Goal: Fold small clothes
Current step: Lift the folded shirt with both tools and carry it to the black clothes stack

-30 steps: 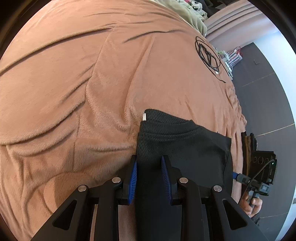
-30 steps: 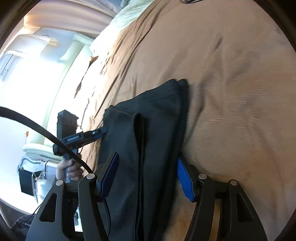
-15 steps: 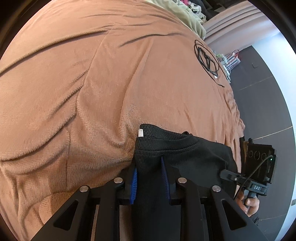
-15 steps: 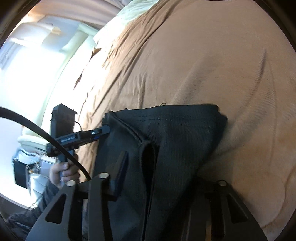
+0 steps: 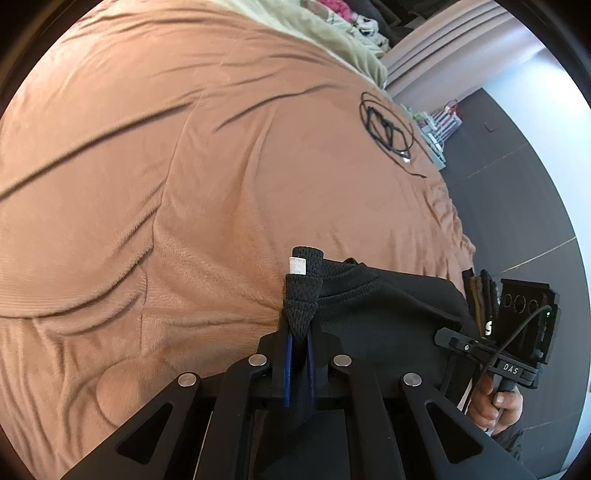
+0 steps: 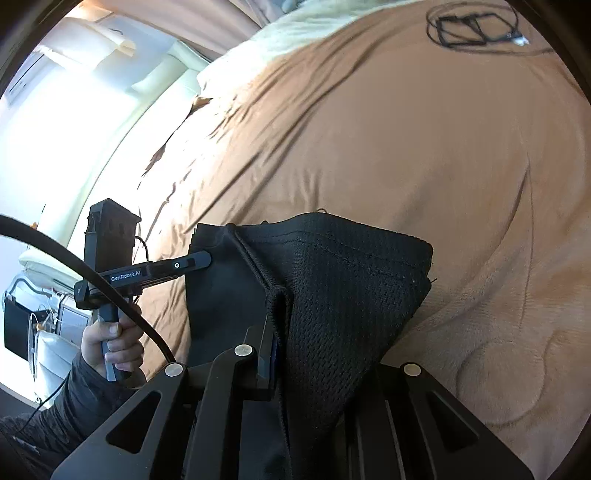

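A black mesh garment (image 5: 376, 306) lies on the brown blanket (image 5: 184, 166) at the near edge of the bed. My left gripper (image 5: 299, 332) is shut on its corner, where a white tag (image 5: 296, 265) sticks up. My right gripper (image 6: 291, 325) is shut on the opposite corner of the garment (image 6: 332, 280), which drapes over and hides its right finger. The cloth hangs taut between both grippers, lifted slightly off the blanket. The right gripper shows in the left wrist view (image 5: 461, 341), and the left gripper in the right wrist view (image 6: 199, 260).
A coiled black cable (image 5: 388, 127) lies far across the blanket, also seen in the right wrist view (image 6: 469, 26). A pale green cover (image 5: 332, 37) lies at the bed's far end. Dark floor (image 5: 517, 192) runs along the right of the bed.
Both grippers closed on the garment's corners; the right was wide open a second ago. The garment edge has been gathered and raised, and both grippers pulled back toward the near edge.
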Demonstrator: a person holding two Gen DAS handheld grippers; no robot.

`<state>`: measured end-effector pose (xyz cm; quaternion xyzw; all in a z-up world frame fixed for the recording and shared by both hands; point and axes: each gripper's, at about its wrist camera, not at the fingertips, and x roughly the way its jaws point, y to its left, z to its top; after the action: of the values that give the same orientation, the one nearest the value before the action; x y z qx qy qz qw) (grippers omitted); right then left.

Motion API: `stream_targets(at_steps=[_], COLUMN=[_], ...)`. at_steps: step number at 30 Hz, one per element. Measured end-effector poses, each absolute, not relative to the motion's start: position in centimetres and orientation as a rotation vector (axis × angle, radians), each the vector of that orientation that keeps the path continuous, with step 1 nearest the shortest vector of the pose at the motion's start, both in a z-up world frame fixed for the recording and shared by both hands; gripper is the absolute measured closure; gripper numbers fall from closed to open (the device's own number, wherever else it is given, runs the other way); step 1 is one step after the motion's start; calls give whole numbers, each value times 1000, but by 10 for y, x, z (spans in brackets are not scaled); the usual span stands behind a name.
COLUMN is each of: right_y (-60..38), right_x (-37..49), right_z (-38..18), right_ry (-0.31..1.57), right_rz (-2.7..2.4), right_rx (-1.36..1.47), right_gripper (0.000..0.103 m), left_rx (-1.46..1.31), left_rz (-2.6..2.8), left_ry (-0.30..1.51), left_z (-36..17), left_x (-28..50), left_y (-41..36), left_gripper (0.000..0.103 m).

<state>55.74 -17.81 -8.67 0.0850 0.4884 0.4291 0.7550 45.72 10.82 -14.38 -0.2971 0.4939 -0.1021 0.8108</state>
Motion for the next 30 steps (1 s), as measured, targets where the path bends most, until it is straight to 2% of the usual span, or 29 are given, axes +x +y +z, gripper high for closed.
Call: stream_targets(at_steps=[16, 30], right_y=[-214, -306], right_x=[468, 345], right_z=[-4, 70], right_ry=[842, 640], right_rz=[919, 794], right_rx=[146, 97], right_gripper=[95, 95], left_rx=[-568, -494], left_rz=[-309, -484], left_ry=[893, 775], left_z=[-40, 50], left_x=[423, 411], left_y=[79, -9], left_gripper=[99, 99])
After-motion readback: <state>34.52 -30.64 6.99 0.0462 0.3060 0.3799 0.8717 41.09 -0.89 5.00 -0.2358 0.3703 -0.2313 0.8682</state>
